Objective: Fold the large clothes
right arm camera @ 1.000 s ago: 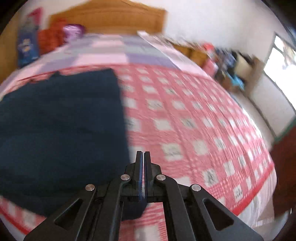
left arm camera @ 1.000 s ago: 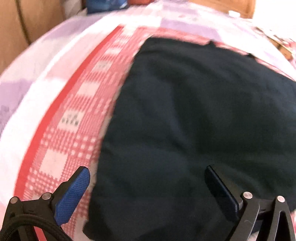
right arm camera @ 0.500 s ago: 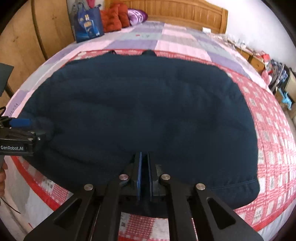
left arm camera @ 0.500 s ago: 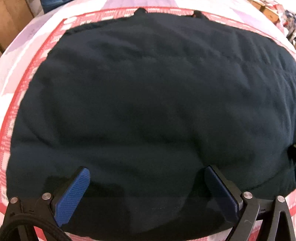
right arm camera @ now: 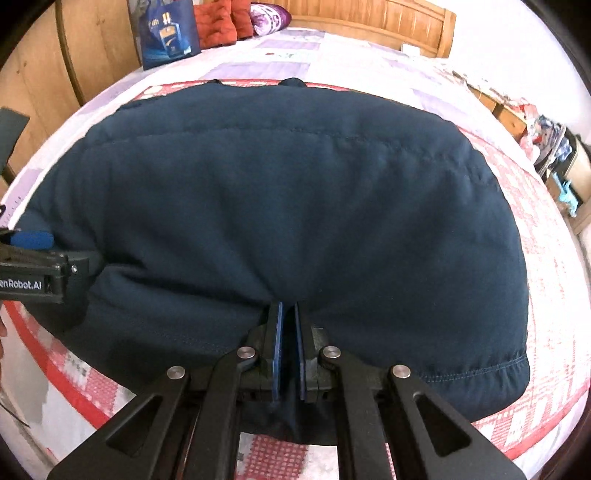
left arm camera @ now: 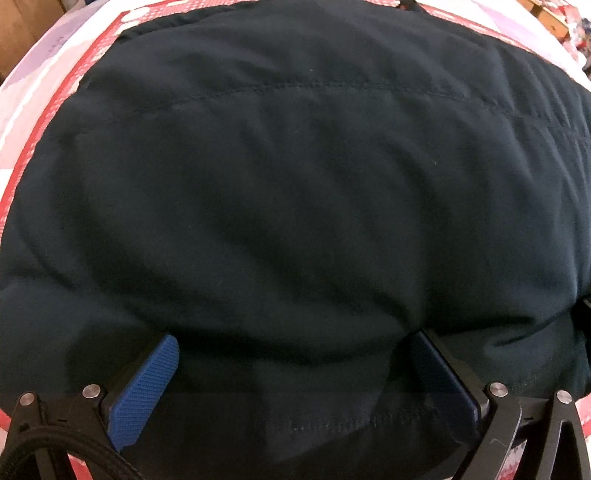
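The right hand-held gripper (right arm camera: 287, 343) is nearly closed, and a bit of dark cloth sits between its blue pads at the near hem of the garment (right arm camera: 280, 206), so I judge that it pinches this edge. The left hand-held gripper (left arm camera: 291, 369) stands wide open, one finger on each side of a stretch of the same near edge; it holds nothing yet, though the cloth bulges up between the fingers. Both point steeply down at the bed (right arm camera: 517, 417) (the left one appears also at the left edge of the right wrist view).

The garment is dark blue, thick and padded, and it lies spread flat on the checked red bedcover, with its far edge towards the headboard (right arm camera: 369, 22). It looks like a tidy broad block, perhaps with the sides already turned in, but I cannot tell this for sure. What remains, in my judgement, is to close the left gripper on the hem and to carry the near edge over to the far one.
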